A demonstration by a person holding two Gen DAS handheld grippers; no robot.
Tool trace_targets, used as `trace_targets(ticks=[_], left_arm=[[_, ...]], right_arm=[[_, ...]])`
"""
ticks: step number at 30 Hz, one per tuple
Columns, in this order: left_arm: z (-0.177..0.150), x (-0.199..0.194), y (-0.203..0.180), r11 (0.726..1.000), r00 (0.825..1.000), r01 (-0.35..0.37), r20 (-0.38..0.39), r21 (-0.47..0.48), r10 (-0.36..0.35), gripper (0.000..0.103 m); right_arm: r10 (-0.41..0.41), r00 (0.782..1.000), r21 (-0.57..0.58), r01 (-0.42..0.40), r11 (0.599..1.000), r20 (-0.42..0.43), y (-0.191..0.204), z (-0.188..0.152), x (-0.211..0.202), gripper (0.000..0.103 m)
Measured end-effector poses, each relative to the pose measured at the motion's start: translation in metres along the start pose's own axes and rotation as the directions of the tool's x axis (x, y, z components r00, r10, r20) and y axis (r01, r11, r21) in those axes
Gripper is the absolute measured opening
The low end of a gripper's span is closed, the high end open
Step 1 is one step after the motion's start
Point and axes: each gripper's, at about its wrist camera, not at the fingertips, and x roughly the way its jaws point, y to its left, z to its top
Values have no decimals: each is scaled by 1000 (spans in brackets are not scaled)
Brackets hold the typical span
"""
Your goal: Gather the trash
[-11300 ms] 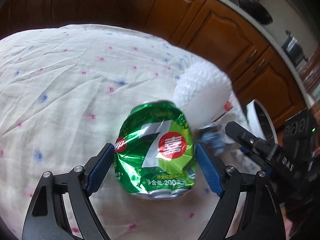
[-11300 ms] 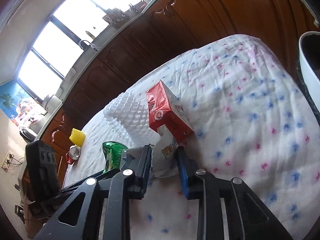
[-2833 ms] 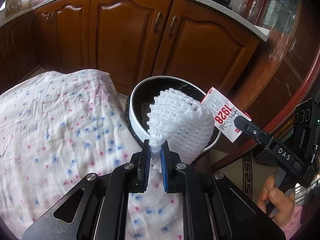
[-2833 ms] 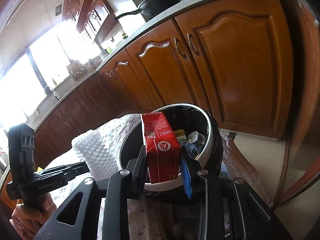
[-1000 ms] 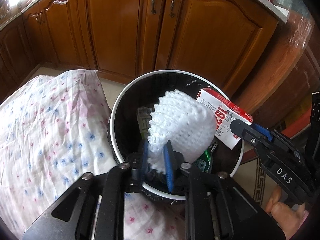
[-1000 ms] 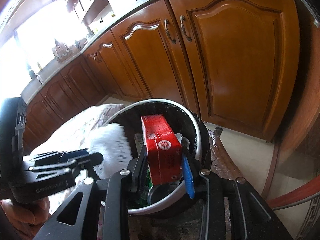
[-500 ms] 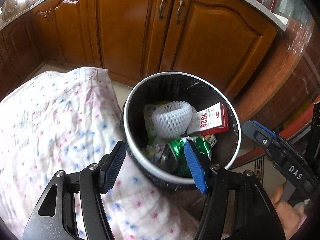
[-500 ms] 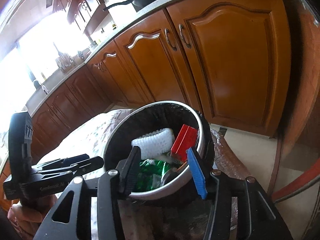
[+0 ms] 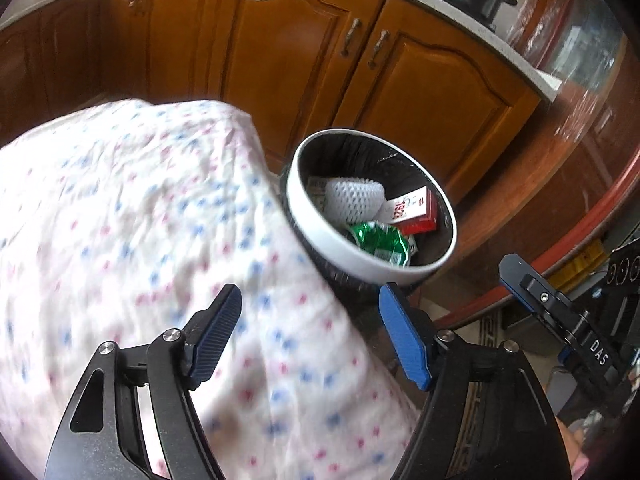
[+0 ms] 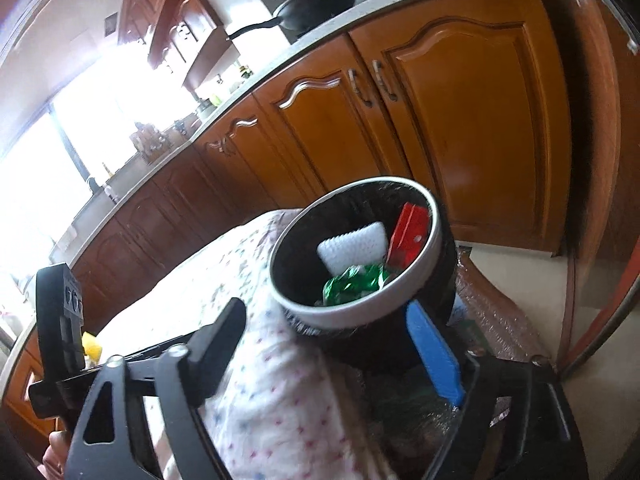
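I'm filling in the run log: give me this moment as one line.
left gripper: open, empty | right gripper: open, empty | foam net, red carton, green can: in bin

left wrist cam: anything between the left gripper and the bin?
Only the edge of the dotted cloth. In the left wrist view, nothing else lies between the open, empty left gripper and the bin.
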Motion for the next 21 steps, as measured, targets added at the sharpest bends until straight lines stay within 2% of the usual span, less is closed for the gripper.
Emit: trace_targets(ticks=[4,7,14,17,21], left_arm=[[-22,-19,11,1000,1000,10,30,-27,-9,74],[-33,-32,19,998,998,42,53,-46,-39,80],[-55,-59,32,997,991,41,133,-69,-32,84],[-59,-71,32,997,984,38,176,-74,-25,86],[-64,-95,28,997,967,40,255,-59,-23,88]], right_arm=[[-3,1000,-7,3,1000,8,7,-13,-9,93],[9,1000,1,-9,1000,11,12,-24,-16,98],[6,1000,-20,-5,1000,27,25,-38,-32,99],[-11,997,-62,15,998,73,35,-38,-46,101],[-33,983,-122,56,991,180,50,-38,-71,103]])
